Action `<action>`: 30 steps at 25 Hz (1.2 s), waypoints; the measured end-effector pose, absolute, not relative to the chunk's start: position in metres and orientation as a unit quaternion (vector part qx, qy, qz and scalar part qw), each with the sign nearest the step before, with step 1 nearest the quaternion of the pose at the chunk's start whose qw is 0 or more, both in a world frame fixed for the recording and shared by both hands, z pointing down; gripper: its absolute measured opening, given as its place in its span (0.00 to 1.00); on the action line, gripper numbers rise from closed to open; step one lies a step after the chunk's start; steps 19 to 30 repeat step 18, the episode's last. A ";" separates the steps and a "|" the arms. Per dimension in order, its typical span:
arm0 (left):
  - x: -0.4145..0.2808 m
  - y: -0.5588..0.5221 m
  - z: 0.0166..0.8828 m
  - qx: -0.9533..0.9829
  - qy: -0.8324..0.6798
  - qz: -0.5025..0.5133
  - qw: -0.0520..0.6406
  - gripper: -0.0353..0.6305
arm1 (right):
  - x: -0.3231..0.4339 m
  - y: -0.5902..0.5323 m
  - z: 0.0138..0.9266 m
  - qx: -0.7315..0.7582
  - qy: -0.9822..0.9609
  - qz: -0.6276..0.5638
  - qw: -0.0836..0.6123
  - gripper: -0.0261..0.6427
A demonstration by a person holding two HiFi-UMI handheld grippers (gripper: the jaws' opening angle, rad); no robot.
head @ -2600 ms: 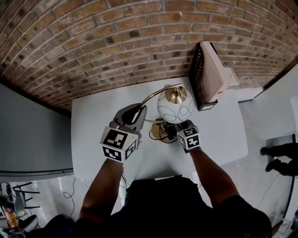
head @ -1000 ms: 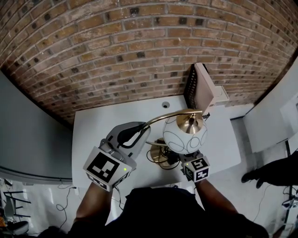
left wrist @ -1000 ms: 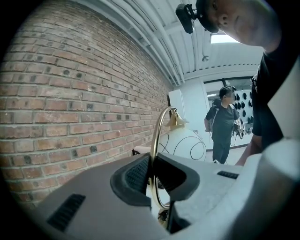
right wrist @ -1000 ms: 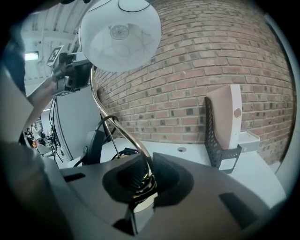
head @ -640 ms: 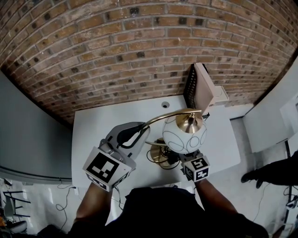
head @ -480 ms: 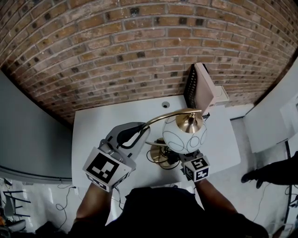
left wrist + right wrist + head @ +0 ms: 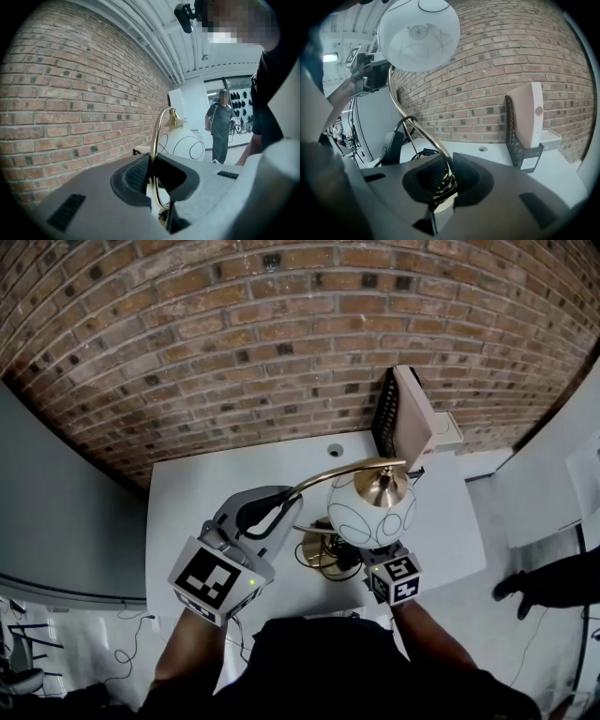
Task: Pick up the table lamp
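The table lamp is located at the centre of the head view, over the white desk and in front of the brick wall. It is gripped at two points so that the load is shared and tipping is resisted. The left tongs are clenched on the curved brass arm part-way up its arc. The right tongs are clenched on the lower end of the same arm, close to the brass base. Because the shade overhangs the base, the upper grip is judged to steady the head while the lower grip carries the weight. The lamp consists of a thin polished brass arm bent into a tall hook, a brass cap, and a round white glass shade marked with thin black looping lines and open underneath. A black cable is looped beside the base. The base appears to be raised off the desk, but this cannot be confirmed, as it is largely covered by the shade in the head view. A black mesh rack holding a pale flat unit is positioned at the upper right of the desk, apart from the lamp.
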State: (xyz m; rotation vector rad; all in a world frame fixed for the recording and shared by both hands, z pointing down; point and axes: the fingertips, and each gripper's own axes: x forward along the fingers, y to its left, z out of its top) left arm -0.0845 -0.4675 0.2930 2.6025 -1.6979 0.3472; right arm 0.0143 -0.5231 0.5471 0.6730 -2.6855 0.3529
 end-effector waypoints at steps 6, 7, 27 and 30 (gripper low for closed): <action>-0.084 -0.469 0.295 0.833 -0.541 0.111 0.006 0.10 | 0.014 -0.525 0.549 0.238 -0.947 0.123 0.175 0.11; -0.084 -0.469 0.295 0.834 -0.541 0.111 0.006 0.10 | 0.013 -0.525 0.549 0.238 -0.947 0.123 0.175 0.11; -0.084 -0.470 0.295 0.834 -0.541 0.111 0.004 0.10 | 0.014 -0.527 0.549 0.238 -0.947 0.121 0.175 0.11; -0.084 -0.470 0.295 0.834 -0.541 0.111 0.004 0.10 | 0.014 -0.527 0.549 0.238 -0.947 0.121 0.175 0.11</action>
